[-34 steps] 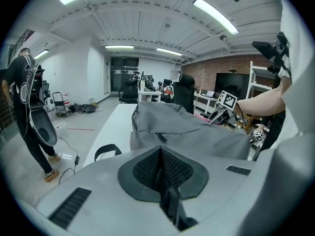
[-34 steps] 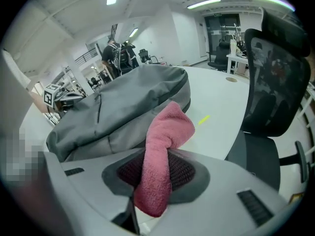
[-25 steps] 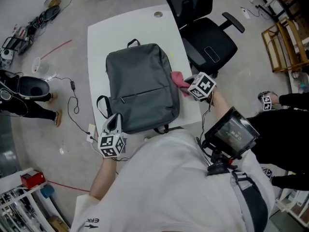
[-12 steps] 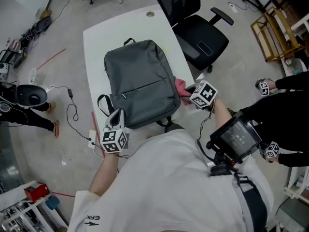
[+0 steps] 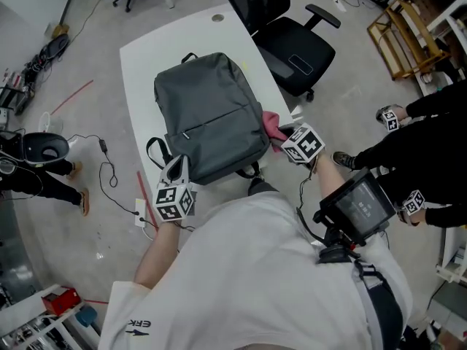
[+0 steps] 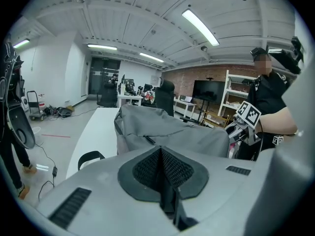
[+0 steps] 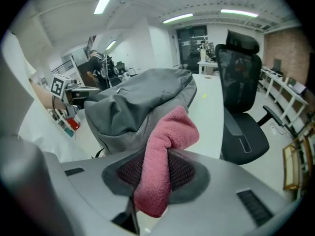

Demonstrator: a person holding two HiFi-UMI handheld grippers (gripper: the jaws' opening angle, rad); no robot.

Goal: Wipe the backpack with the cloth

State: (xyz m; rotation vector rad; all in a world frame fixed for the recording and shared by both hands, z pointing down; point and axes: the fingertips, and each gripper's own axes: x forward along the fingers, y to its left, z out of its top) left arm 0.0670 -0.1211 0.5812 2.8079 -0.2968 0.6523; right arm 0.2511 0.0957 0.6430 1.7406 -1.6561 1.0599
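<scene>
Scanning from the left edge: noted loose cables (image 5: 108,152) and a red line (image 5: 73,93) on the grey floor, plus a power strip (image 5: 140,208) just beside the near corner of the white table (image 5: 142,64). Found the left gripper (image 5: 175,172) at that same corner, with jaws pressed together on nothing, as seen plainly from the left gripper view. Placed its tips near a black strap loop (image 5: 153,155) of the backpack; could not tell whether touching. Saw the grey backpack (image 5: 208,115) flat on the tabletop, handle toward the far end, filling most of the width and standing squarely between the two tools. Lost the near table edge behind a white shirt (image 5: 248,268).

Moving right: found the pink cloth (image 5: 273,125) against the right side of the backpack, near the lower corner. Held there by the right gripper (image 5: 286,137), clamped on the cloth, with a fold spilling out past the jaws in the right gripper view. Marked a black office chair (image 5: 292,46) close beyond the right table edge, near that arm. Farther right, picked out a screen (image 5: 356,204) at the chest, a dark sleeve (image 5: 416,141) of another person, and a wooden rack (image 5: 398,31) at the top corner.
</scene>
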